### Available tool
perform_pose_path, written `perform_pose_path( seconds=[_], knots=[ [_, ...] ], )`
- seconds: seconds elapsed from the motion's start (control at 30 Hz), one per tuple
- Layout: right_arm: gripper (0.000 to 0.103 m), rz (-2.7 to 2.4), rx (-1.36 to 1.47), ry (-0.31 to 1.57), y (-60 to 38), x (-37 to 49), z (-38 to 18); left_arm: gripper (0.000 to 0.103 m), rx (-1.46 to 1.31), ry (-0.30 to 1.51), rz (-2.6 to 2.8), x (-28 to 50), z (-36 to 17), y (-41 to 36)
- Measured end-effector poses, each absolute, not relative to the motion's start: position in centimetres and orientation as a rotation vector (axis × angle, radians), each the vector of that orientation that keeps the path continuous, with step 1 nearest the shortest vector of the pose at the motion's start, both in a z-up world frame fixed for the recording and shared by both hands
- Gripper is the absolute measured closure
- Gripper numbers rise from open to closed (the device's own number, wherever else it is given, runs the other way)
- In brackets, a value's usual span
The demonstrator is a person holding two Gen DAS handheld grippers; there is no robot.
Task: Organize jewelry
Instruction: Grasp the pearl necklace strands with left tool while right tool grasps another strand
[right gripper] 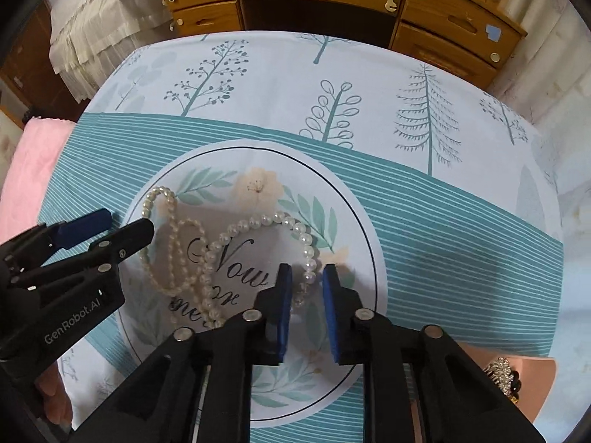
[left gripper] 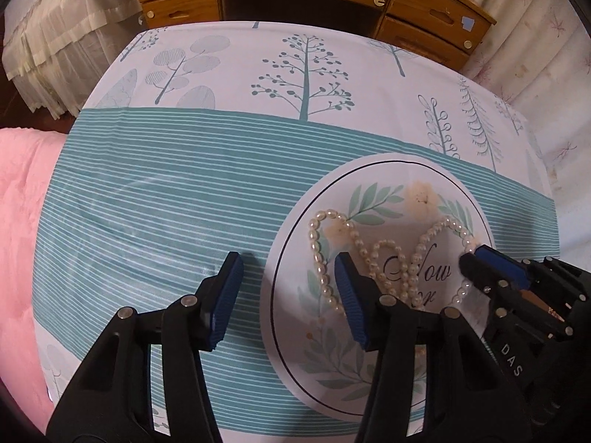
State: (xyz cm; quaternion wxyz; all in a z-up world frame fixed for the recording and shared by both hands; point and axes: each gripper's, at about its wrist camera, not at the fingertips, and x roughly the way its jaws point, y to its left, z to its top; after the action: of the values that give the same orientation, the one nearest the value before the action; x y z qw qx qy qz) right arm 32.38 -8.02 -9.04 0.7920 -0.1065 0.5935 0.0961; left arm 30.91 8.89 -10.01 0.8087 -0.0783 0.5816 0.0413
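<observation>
Your right tongs (right gripper: 306, 269) point steeply down and stand open only a narrow gap. The right loop of the pearl necklace (right gripper: 258, 220) runs between the pads, but a little space shows on each side of the beads, so I judge that they do not yet press. Your left tongs (left gripper: 290, 295) are open about half wide and hold nothing. One finger is over the striped cloth of the surface (right gripper: 461, 258) and the other is over the left loop of the necklace.

The necklace lies in loose crossing loops on the round printed mat (right gripper: 354, 243), near the middle of the surface. It should be light and completely limp. It will hang and swing when you lift it, and the loops may catch on each other. The beads are smooth and round, so they can roll out of a weak grip. A hard squeeze is probably not good for the thread either.

Take one single strand squarely between the pads, away from the place where the strands cross. A second hold on the left loop would keep it spread. At the right edge a pink tray (right gripper: 532, 369) holds a glittering piece (right gripper: 502, 373). Perhaps the pearls go there, but I cannot tell.
</observation>
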Motion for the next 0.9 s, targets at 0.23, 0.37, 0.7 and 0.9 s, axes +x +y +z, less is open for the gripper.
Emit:
perform_pose_path(
  seconds=[0.23,0.37,0.7,0.9],
  knots=[
    [0.093,0.207,-0.231,1.285,-8.8,31.9,-8.9,0.078,-0.085,1.254,0.073,31.1,-9.8,7.4],
    [0.093,0.223,-0.203,1.295,-9.7,31.3,-8.7,0.100,-0.085,1.270,0.050,31.1,-9.7,7.0],
    [0.096,0.293,-0.096,1.247,-11.6,28.4,-6.1,0.100,-0.248,1.199,0.037,28.0,-7.9,8.5],
    [0.096,0.329,-0.079,1.166,-12.2,25.8,-2.2,0.100,-0.256,1.104,-0.004,25.1,-3.2,8.0]
  ],
)
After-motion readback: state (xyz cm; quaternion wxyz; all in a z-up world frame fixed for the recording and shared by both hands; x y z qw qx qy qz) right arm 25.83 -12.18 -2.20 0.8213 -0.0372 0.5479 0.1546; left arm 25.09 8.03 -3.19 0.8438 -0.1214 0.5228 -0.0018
